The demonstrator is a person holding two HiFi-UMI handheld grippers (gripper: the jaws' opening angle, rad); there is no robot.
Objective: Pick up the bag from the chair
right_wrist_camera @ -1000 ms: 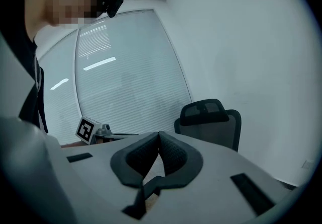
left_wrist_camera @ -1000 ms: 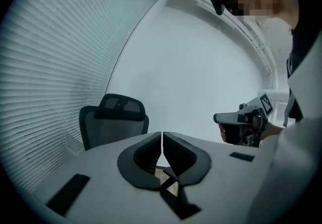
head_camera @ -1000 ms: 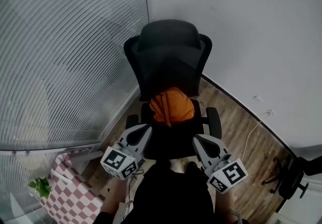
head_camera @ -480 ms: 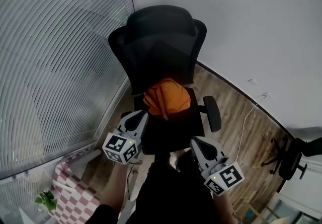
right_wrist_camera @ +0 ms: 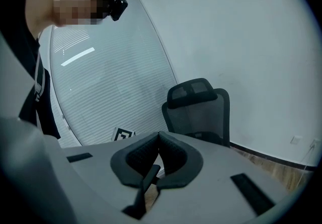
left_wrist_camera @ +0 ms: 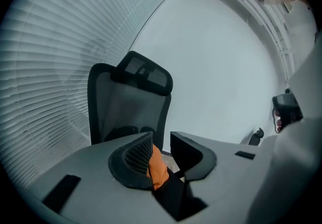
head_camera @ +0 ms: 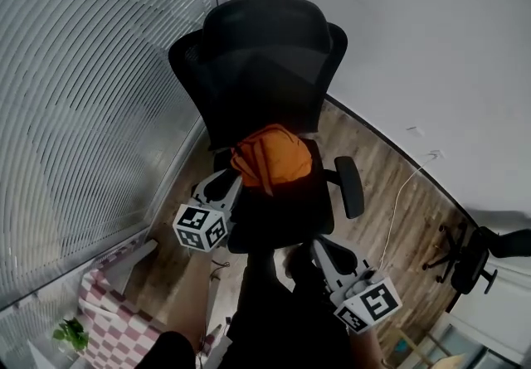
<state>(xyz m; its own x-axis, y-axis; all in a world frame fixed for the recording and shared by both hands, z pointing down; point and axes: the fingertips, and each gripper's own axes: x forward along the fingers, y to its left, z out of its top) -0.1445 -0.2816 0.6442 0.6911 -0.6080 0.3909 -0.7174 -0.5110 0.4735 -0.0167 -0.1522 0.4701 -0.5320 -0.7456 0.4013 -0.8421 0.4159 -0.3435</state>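
Your left gripper (left_wrist_camera: 161, 143) has its jaws partly apart, and they have just been opening. Through the gap you can see a bit of the orange bag (head_camera: 274, 158), but the pads are not squeezing it. From the head view, this gripper's tips are just beside the left edge of the bag, and I cannot tell if they touch it. Your right gripper (right_wrist_camera: 159, 136) has its jaws pressed together with nothing in them. It hangs low and near you on the right, well apart from the bag. The bag sits on the seat of the black chair (head_camera: 264, 52), at the far end of the seat, up against the backrest. To the left of the chair are grey window blinds (head_camera: 83, 77). Behind the chair and to its right is a white wall (head_camera: 415, 44). The floor (head_camera: 377, 172) is brown wood. Down at the near left are a pink and white checked thing (head_camera: 104, 309) and a small green plant (head_camera: 70, 332).
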